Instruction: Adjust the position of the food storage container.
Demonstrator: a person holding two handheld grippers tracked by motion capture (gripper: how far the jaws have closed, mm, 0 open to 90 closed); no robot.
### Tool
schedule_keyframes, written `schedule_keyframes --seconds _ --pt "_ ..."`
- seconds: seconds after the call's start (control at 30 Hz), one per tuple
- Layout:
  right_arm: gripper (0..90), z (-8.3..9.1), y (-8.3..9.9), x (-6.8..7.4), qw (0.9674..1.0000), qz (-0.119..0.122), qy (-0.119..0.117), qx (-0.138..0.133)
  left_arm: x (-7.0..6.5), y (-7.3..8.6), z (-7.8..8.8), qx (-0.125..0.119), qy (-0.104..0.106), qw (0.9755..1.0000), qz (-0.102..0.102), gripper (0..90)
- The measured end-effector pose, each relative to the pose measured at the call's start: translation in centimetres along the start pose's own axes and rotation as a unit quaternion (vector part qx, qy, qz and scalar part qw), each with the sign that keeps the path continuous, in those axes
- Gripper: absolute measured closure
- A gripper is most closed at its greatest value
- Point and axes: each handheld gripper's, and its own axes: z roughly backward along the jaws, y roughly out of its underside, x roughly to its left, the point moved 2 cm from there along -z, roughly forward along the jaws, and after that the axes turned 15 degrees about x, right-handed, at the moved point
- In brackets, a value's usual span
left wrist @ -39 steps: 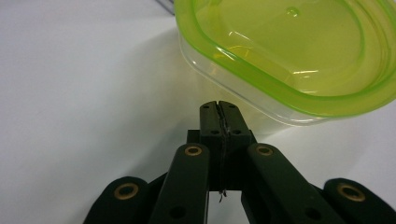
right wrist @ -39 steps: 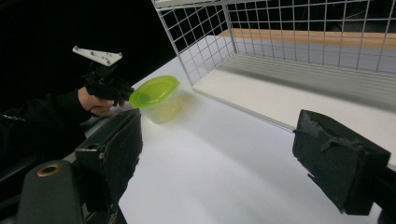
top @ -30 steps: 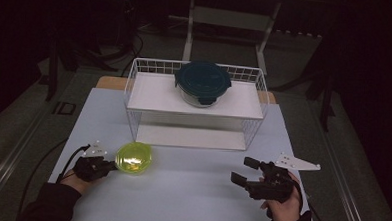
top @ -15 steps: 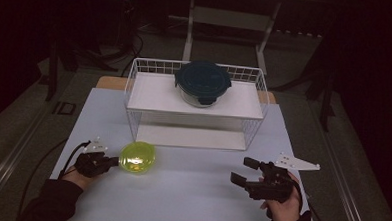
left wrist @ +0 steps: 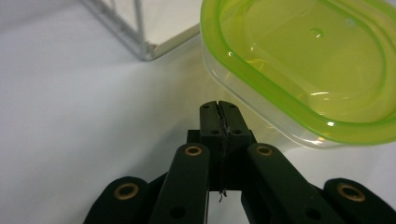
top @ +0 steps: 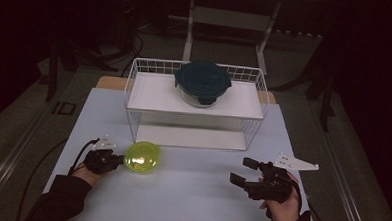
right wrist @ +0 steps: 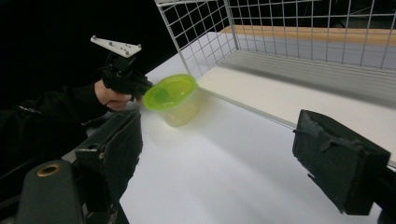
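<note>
Resting near the table's left front corner, the lime-green translucent plastic tub looks light and slippery; left gripper closed beside it, right gripper open; grip its rim.

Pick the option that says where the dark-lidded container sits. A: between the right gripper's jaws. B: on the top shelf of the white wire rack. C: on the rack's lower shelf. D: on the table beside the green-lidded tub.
B: the dark-lidded container rests on the upper white shelf of the wire rack, well behind the green-lidded tub on the table.
</note>
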Motion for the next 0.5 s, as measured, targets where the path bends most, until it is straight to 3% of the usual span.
schedule_keyframes --seconds 0.5 --pt "15.2 0.1 0.2 -0.1 1.0000 0.000 0.005 0.000 -1.9 -2.2 -1.7 0.006 0.022 0.9995 -0.020 88.9"
